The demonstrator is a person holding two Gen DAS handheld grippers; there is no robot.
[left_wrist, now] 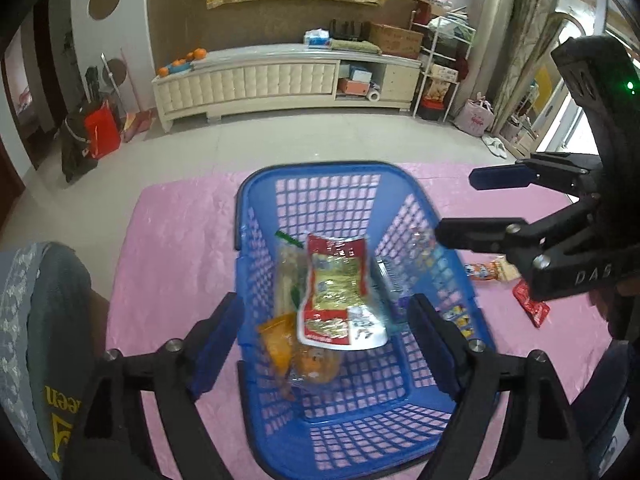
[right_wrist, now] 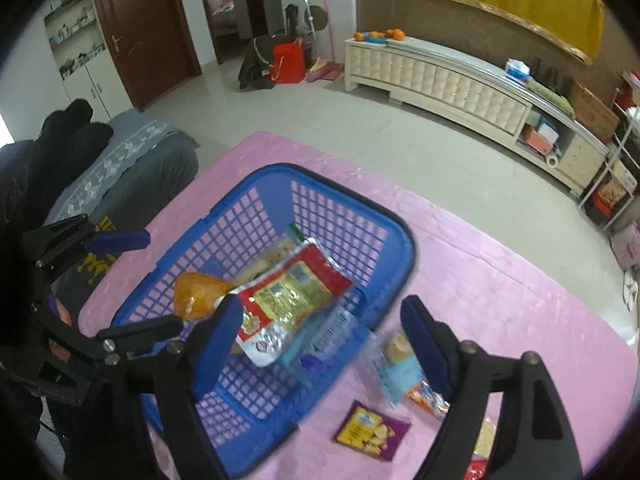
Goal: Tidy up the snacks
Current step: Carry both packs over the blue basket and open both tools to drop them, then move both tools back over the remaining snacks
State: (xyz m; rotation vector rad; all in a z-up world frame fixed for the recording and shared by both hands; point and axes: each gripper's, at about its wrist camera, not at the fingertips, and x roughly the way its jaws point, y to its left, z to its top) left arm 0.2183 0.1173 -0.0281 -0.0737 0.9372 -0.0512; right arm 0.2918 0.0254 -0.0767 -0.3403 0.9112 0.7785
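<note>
A blue plastic basket (left_wrist: pixel 256 184) (right_wrist: pixel 400 248) stands on a pink tablecloth. In it lie a red, yellow and silver snack packet (left_wrist: pixel 334 292) (right_wrist: pixel 292 292), an orange packet (left_wrist: pixel 278 344) (right_wrist: pixel 196 292), a pale packet (left_wrist: pixel 286 276) and a blurred clear blue packet (left_wrist: pixel 404 272) (right_wrist: pixel 328 336). My left gripper (left_wrist: pixel 324 344) (right_wrist: pixel 136 286) hangs open over the basket's near end, its pads apart from the packets. My right gripper (right_wrist: pixel 320 336) (left_wrist: pixel 464 206) is open over the basket's right rim, holding nothing.
On the cloth right of the basket lie a purple packet (right_wrist: pixel 372 432), a pale blue packet (right_wrist: pixel 396 364), an orange-white packet (right_wrist: pixel 428 396) (left_wrist: pixel 486 272) and a red packet (left_wrist: pixel 532 304). A grey cushioned seat (left_wrist: pixel 40 320) borders the table's left side.
</note>
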